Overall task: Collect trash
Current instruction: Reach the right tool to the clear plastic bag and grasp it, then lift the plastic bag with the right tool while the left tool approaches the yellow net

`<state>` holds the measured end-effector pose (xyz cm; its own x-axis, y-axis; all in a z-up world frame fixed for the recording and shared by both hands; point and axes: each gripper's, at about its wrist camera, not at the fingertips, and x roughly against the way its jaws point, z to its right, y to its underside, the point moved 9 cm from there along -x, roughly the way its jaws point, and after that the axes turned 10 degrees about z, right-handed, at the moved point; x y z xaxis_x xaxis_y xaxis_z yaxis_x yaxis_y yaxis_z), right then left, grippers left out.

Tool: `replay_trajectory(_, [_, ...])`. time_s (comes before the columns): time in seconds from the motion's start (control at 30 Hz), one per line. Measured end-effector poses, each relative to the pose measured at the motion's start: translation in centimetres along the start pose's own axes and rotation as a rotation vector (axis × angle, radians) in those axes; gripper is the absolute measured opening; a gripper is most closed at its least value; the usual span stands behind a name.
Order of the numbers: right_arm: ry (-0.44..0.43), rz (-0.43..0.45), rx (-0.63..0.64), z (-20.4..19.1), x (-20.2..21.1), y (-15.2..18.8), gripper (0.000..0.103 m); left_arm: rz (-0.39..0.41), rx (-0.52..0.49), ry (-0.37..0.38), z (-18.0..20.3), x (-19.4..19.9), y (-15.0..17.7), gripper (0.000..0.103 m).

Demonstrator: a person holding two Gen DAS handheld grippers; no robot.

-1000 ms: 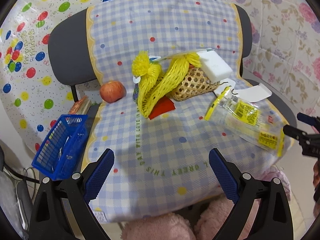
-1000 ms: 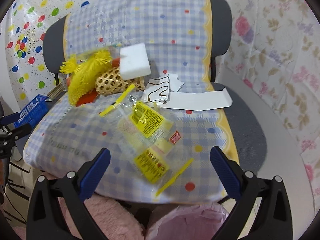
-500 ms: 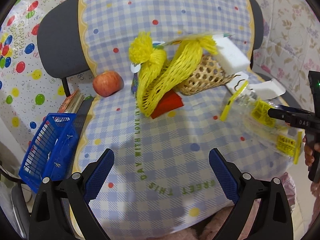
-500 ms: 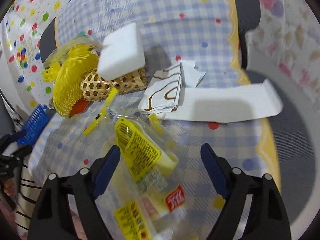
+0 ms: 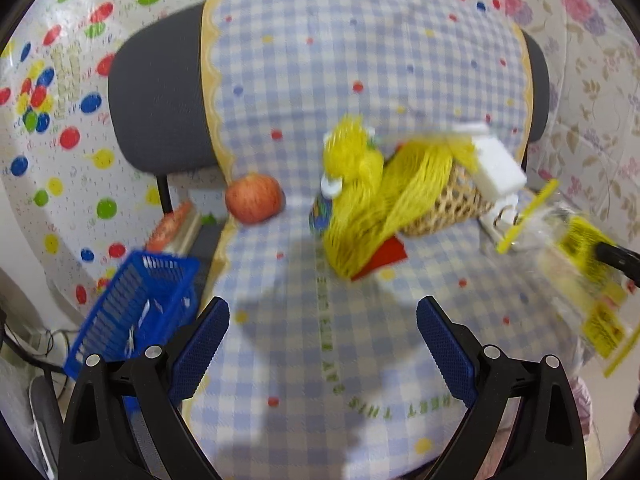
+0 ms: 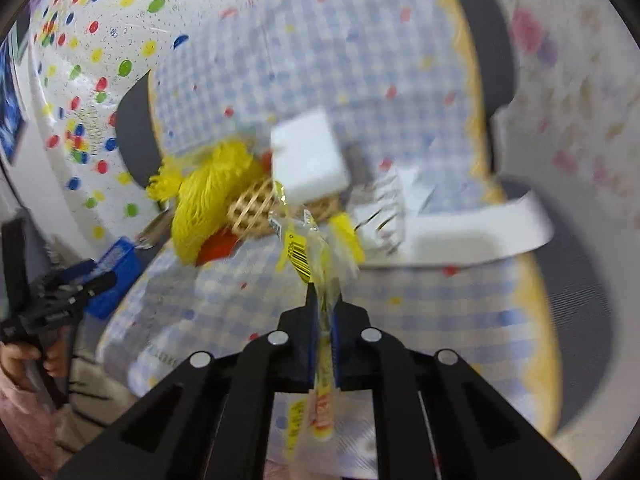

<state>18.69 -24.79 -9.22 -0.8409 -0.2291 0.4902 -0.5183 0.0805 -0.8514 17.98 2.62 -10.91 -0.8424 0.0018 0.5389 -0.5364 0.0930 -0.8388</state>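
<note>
A clear plastic wrapper with yellow labels (image 6: 316, 256) is pinched between the jaws of my right gripper (image 6: 325, 300) and lifted off the checked chair seat (image 6: 440, 312); it also shows at the right edge of the left wrist view (image 5: 580, 256). My left gripper (image 5: 322, 320) is open and empty over the seat's front. A yellow net bag (image 5: 368, 204) drapes over a wicker basket (image 5: 448, 208) with a white foam block (image 5: 498, 168). A torn white wrapper (image 6: 384, 208) and a white paper strip (image 6: 480, 236) lie on the seat.
A red apple (image 5: 253, 198) sits at the seat's back left. A blue plastic basket (image 5: 132, 308) stands beside the chair on the left. A red card (image 5: 382, 256) lies under the net. Spotted and flowered sheets hang behind the chair.
My right gripper has shut on the clear yellow-labelled wrapper and lifted it. My left gripper has drifted, and its view now shows more of the chair back.
</note>
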Motion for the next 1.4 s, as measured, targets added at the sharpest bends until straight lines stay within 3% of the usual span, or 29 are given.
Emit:
replay_trajectory(0.07, [0.063, 0.05, 0.033, -0.5, 1.6, -0.9, 0.006, 0.038, -0.018, 0.009, 0.8, -0.5, -1.3, 0.093])
replay_trajectory(0.17, [0.076, 0.086, 0.038, -1.1, 2.3, -1.6, 0.006, 0.056, -0.072, 0.011, 2.0, -2.1, -2.0, 0.093])
replay_trajectory(0.5, [0.111, 0.083, 0.035, -0.4, 2.3, -1.9, 0.006, -0.022, -0.126, 0.042, 3.7, -10.8, -0.9, 0.094])
replay_trajectory(0.6, [0.107, 0.073, 0.016, 0.0, 1.9, -1.7, 0.006, -0.011, -0.112, 0.05, 3.4, -12.0, -1.4, 0.093])
replay_trajectory(0.67, [0.117, 0.069, 0.017, 0.2, 2.1, -1.5, 0.006, -0.025, -0.097, 0.061, 3.3, -11.8, -1.7, 0.093])
replay_trajectory(0.77, [0.131, 0.068, 0.018, 0.5, 2.2, -1.5, 0.006, 0.016, -0.121, 0.094, 4.1, -10.3, -2.3, 0.093])
replay_trajectory(0.87, [0.149, 0.066, 0.019, 0.8, 2.6, -1.4, 0.006, -0.041, -0.159, 0.066, 4.4, -9.4, -2.0, 0.093])
replay_trajectory(1.1, [0.173, 0.077, 0.002, 1.8, 3.6, -1.7, 0.006, 0.161, -0.135, 0.165, 7.8, -2.6, -8.1, 0.093])
replay_trajectory(1.2, [0.171, 0.084, -0.014, 2.3, 4.0, -1.9, 0.006, 0.192, -0.19, 0.139, 9.5, -2.9, -10.2, 0.093])
replay_trajectory(1.4, [0.17, 0.07, -0.03, 3.6, 4.3, -1.5, 0.006, 0.129, -0.315, 0.091, 12.0, -7.4, -10.4, 0.091])
